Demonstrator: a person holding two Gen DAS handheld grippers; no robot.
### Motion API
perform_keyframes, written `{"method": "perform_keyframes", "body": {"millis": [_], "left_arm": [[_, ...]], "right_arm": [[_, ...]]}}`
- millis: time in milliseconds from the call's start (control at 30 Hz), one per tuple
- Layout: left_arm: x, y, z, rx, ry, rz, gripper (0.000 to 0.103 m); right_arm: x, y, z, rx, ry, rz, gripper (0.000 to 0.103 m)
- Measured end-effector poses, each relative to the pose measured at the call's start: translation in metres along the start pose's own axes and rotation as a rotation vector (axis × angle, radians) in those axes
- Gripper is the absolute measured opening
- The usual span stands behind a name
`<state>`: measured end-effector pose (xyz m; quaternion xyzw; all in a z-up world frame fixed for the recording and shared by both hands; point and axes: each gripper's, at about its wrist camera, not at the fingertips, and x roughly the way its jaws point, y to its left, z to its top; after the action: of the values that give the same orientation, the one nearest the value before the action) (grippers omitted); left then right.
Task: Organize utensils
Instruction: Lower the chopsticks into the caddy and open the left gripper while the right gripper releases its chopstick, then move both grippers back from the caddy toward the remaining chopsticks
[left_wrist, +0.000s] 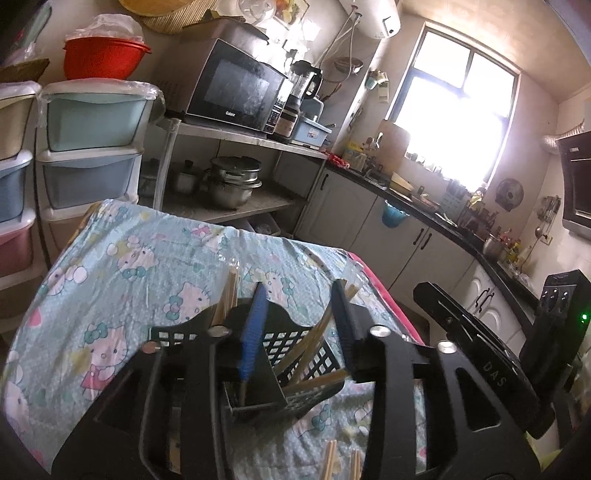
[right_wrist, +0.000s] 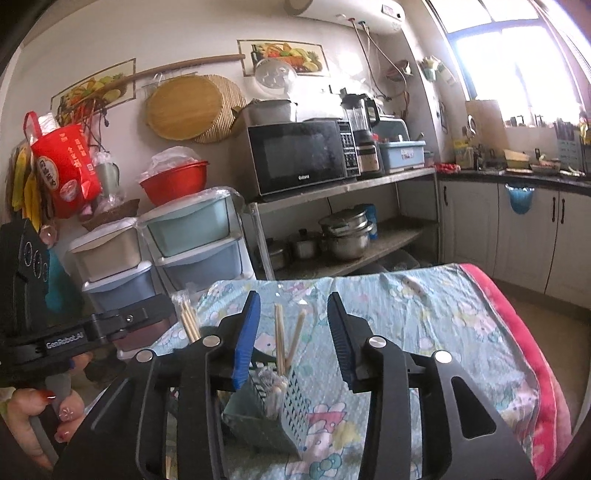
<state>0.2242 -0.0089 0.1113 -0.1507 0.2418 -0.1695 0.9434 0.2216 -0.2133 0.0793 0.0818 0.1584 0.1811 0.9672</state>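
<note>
A dark lattice utensil holder stands on the cartoon-print cloth, right under my left gripper. Its blue-padded jaws stand apart over the holder; several wooden chopsticks lean inside between them, untouched by the pads. More chopsticks stick up at the holder's left side. In the right wrist view the same holder sits below my right gripper, which is open, with two chopsticks standing free in the gap. Loose chopsticks lie on the cloth at the near edge.
The cloth-covered table has a red-trimmed right edge. Beyond it stand stacked plastic drawers, a metal rack with a microwave and pots, and kitchen cabinets. A hand grips the other gripper's handle at the left.
</note>
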Motion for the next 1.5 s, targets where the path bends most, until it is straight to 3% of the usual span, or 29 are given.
{"method": "perform_keyframes", "body": {"millis": [333, 633, 667, 700, 733, 1500], "left_arm": [[-0.012, 0.007, -0.006, -0.026, -0.015, 0.019, 0.054], [-0.027, 0.010, -0.015, -0.039, -0.026, 0.056, 0.056], [-0.028, 0.011, -0.018, -0.041, -0.026, 0.061, 0.065], [-0.030, 0.013, -0.020, -0.046, -0.030, 0.067, 0.089], [-0.033, 0.014, -0.022, -0.052, -0.038, 0.069, 0.092], [-0.047, 0.033, -0.057, -0.103, 0.010, 0.120, 0.092]], "right_arm": [[-0.013, -0.008, -0.006, 0.047, 0.041, 0.013, 0.043], [-0.026, -0.009, -0.015, 0.059, 0.073, 0.028, 0.049], [-0.028, -0.009, -0.016, 0.062, 0.075, 0.031, 0.050], [-0.030, -0.009, -0.017, 0.063, 0.078, 0.034, 0.050], [-0.031, -0.008, -0.017, 0.061, 0.082, 0.037, 0.050], [-0.039, 0.001, -0.055, 0.056, 0.190, 0.072, 0.052]]}}
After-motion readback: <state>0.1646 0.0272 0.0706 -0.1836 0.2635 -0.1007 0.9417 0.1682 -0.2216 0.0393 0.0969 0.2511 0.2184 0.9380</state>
